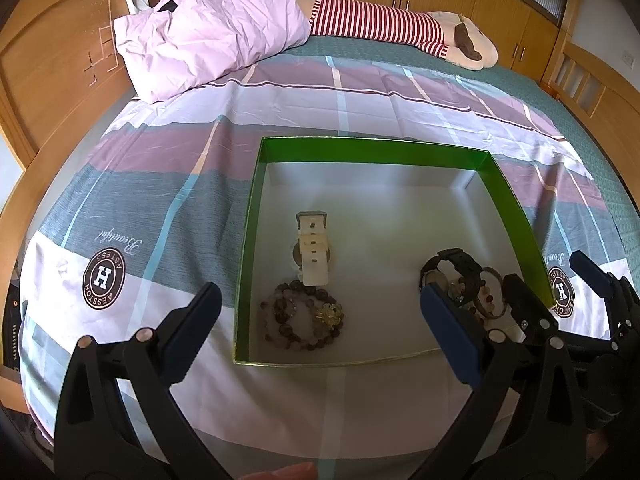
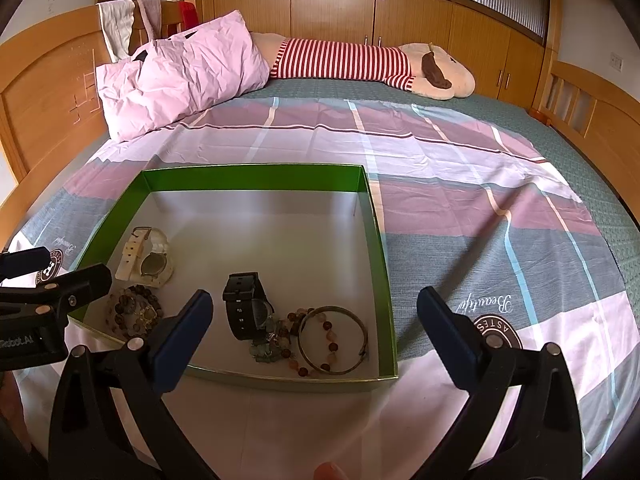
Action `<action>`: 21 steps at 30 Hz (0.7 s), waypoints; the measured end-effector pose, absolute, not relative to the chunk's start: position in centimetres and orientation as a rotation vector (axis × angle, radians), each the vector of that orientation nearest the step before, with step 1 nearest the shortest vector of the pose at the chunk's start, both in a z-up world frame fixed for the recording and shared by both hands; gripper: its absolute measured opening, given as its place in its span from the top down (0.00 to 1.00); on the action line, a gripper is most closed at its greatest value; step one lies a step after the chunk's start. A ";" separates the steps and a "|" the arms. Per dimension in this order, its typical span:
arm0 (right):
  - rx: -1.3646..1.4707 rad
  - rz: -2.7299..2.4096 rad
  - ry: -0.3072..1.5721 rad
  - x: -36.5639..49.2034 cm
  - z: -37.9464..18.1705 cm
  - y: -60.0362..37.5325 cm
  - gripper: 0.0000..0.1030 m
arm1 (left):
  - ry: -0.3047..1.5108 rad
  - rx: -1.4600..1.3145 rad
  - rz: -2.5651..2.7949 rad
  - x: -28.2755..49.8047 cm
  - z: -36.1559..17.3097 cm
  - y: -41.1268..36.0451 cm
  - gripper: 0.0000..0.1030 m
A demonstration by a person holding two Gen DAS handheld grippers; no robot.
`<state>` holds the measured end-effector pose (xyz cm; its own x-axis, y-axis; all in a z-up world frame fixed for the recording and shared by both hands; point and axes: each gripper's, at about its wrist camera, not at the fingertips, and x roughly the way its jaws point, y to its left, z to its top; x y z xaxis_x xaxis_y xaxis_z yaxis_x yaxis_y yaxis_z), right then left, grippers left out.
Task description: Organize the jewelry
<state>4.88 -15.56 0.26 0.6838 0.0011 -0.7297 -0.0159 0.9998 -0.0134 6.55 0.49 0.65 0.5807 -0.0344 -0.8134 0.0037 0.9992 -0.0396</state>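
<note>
The green-walled box (image 2: 378,236) on the bedsheet (image 2: 500,240) contains a white watch (image 2: 146,258), black watch (image 2: 244,306), beaded bracelets (image 1: 304,316) and a metal bangle (image 2: 333,338). Left gripper (image 1: 320,328) and right gripper (image 2: 314,332) both stand wide apart, empty, at the box's near edge.

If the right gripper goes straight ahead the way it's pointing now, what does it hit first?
Probably the box's near wall. If it clears that, the metal bangle comes next. The right gripper is open, and depth is hard to judge.

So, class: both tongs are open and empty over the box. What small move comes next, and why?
Probably lower the right tongs onto the black watch: it lies tangled against the beaded bracelet and bangle, and is nearest.
</note>
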 end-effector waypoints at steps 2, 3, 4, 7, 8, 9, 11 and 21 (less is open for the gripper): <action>-0.021 0.010 0.817 4.9 0.2 -15.5 0.01 | 0.952 -0.034 -0.023 6.5 0.6 0.4 0.02; -0.022 0.009 0.817 4.9 0.2 -15.6 0.01 | 0.952 -0.034 -0.022 6.5 0.6 0.4 0.02; -0.023 0.010 0.818 4.9 0.1 -15.6 0.01 | 0.952 -0.034 -0.022 6.5 0.6 0.4 0.02; -0.022 0.009 0.818 4.9 0.1 -15.6 0.01 | 0.952 -0.035 -0.023 6.6 0.6 0.5 0.02; -0.022 0.009 0.818 4.9 0.1 -15.6 0.01 | 0.952 -0.035 -0.023 6.5 0.6 0.5 0.02; -0.023 0.009 0.818 4.9 0.1 -15.6 0.01 | 0.952 -0.034 -0.023 6.6 0.6 0.5 0.02; -0.023 0.009 0.818 4.9 0.2 -15.6 0.01 | 0.953 -0.034 -0.022 6.6 0.6 0.5 0.02; -0.025 0.010 0.819 4.9 0.1 -15.5 0.01 | 0.956 -0.032 -0.024 6.5 0.4 0.4 0.02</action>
<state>4.94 -15.52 0.13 0.6828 -0.0012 -0.7306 -0.0185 0.9996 -0.0190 6.54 0.36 0.44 0.5767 -0.0348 -0.8162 0.0070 0.9993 -0.0377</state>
